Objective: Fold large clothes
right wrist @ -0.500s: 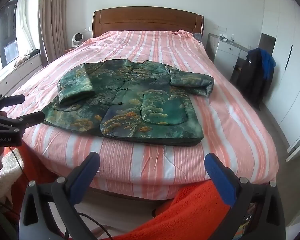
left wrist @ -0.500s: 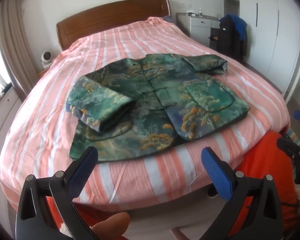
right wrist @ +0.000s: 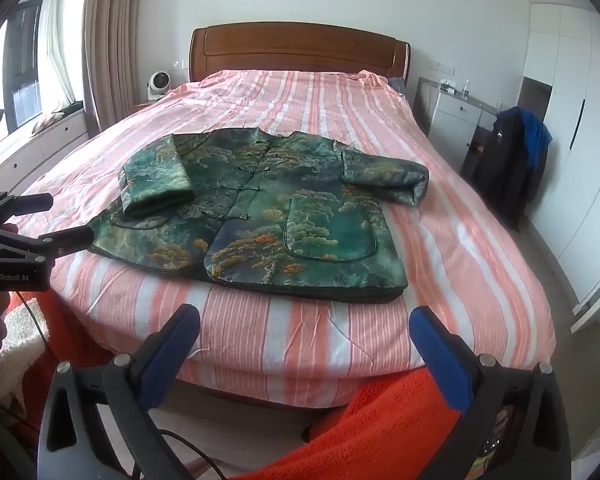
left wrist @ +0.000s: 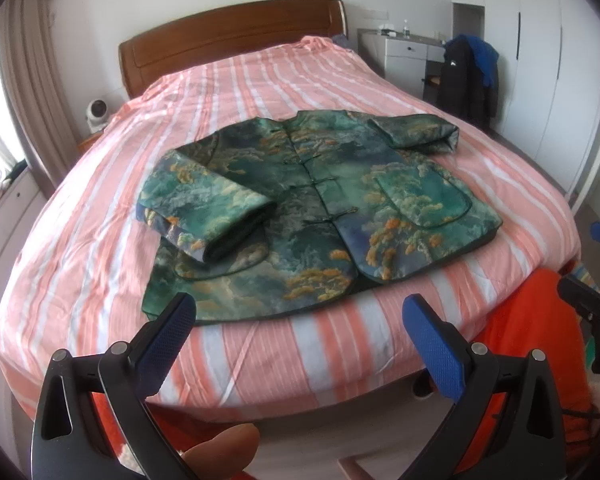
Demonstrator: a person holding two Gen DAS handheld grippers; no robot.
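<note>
The green jacket of patterned brocade cloth [right wrist: 260, 208] has a soft satin sheen, while the pink-and-white striped cotton bedspread [right wrist: 300, 328] under it looks matt and creased. The brown wooden headboard [right wrist: 300, 48] is smooth and glossy with varnish, and the orange fleece garment [right wrist: 380, 432] near the lens looks rough and nubbly. The blue finger pads [left wrist: 432, 344] look like finely dimpled rubber, set in matt black plastic arms with small metal pins.

Soft daylight from window [right wrist: 24, 64] at left, fisheye-bent edges, dark corners, slight blur
</note>
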